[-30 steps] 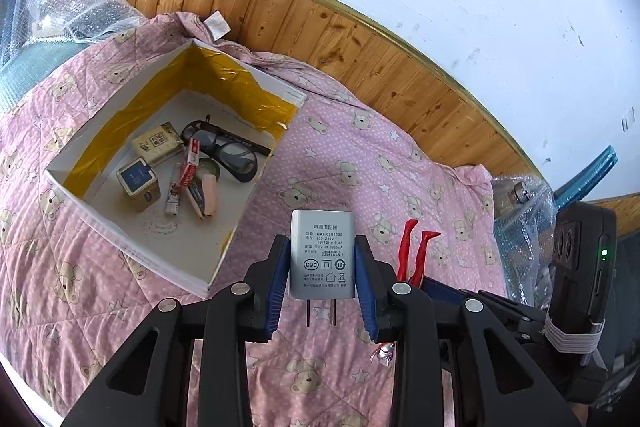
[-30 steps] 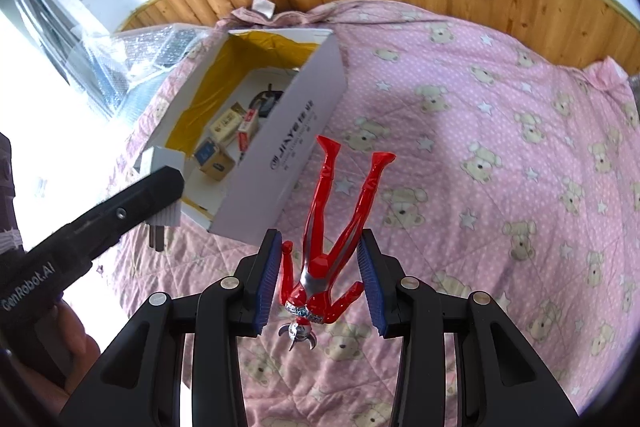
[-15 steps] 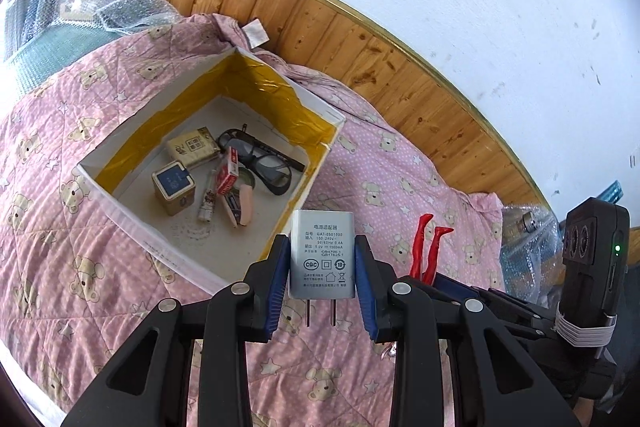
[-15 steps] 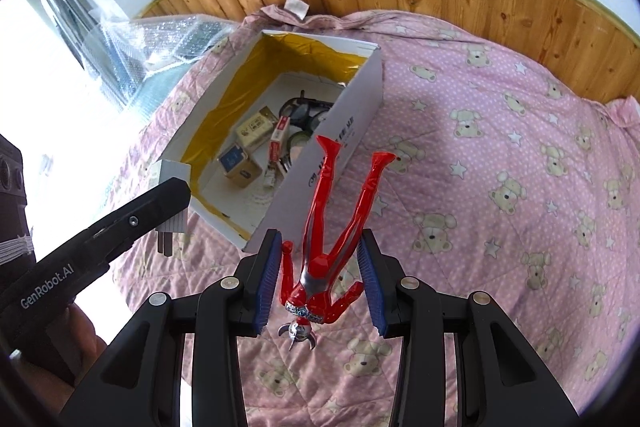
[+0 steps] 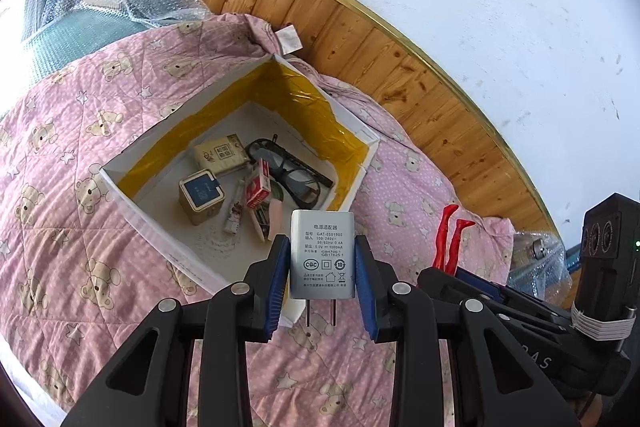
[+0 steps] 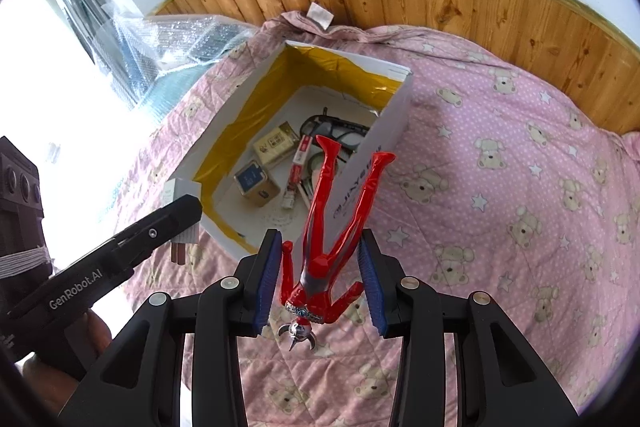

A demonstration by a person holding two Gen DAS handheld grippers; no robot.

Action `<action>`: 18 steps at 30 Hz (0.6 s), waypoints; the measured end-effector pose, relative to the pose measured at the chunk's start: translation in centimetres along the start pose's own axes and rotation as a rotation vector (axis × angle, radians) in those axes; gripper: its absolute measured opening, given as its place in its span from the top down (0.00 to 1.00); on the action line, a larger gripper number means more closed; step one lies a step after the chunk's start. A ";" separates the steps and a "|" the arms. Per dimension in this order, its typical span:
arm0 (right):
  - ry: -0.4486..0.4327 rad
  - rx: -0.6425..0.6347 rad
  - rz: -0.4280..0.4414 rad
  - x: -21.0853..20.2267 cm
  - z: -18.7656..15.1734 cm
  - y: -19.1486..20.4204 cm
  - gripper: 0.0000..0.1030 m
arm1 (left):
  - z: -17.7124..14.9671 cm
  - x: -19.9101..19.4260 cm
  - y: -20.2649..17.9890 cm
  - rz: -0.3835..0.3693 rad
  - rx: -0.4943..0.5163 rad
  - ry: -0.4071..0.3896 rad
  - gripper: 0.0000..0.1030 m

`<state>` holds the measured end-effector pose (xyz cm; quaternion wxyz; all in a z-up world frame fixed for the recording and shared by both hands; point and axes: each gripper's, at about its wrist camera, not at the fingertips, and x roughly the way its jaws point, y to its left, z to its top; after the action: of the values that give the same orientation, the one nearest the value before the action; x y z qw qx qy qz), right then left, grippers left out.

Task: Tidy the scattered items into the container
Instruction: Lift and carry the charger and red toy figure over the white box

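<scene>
**A:** What's on your left wrist view?

**B:** My left gripper (image 5: 322, 275) is clamped on a grey power adapter (image 5: 322, 253), blue pads tight against its sides, prongs pointing down. I can read "GAT-0501000", "100-240V" and a CCC mark on its label. The white box (image 5: 160, 223) with yellow tape inside sits at 11 o'clock from the adapter, on the pink bear-print quilt (image 5: 72, 155). In it I see black glasses (image 5: 296, 171), a blue-topped tin (image 5: 200, 195), a tan packet (image 5: 222, 153) and a red-and-white carton (image 5: 258, 183); their print is too small to read. At 3 o'clock the right gripper's body crosses the view, with red legs sticking up past it.

**A:** And the right wrist?

**B:** My right gripper (image 6: 320, 275) is closed on a red figure (image 6: 332, 219), gripped at the torso, head down, legs up toward 12 o'clock and covering part of the box's near wall (image 6: 384, 135). The wall carries lettering I can't make out. At 9 o'clock the left gripper shows "GenRobot.AI", adapter at its tip over the box's near corner. Bubble wrap (image 6: 176, 43) lies at 11 o'clock.
</scene>
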<state>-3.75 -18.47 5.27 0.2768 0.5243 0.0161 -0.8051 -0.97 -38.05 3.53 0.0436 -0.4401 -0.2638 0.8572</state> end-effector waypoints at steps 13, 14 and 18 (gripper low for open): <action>0.013 -0.030 0.026 2.6 3.2 0.7 0.61 | 1.4 2.3 1.6 0.029 -0.041 0.024 0.68; 0.015 -0.032 0.027 2.8 3.5 0.7 0.61 | 1.4 2.5 1.7 0.030 -0.043 0.027 0.68; 0.020 -0.039 0.034 3.7 4.4 0.8 0.61 | 1.6 3.5 2.0 0.040 -0.049 0.044 0.68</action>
<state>-8.16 -22.12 4.36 0.3006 0.5268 0.0257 -0.7946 -4.04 -39.32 0.78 0.0217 -0.4651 -0.2750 0.8412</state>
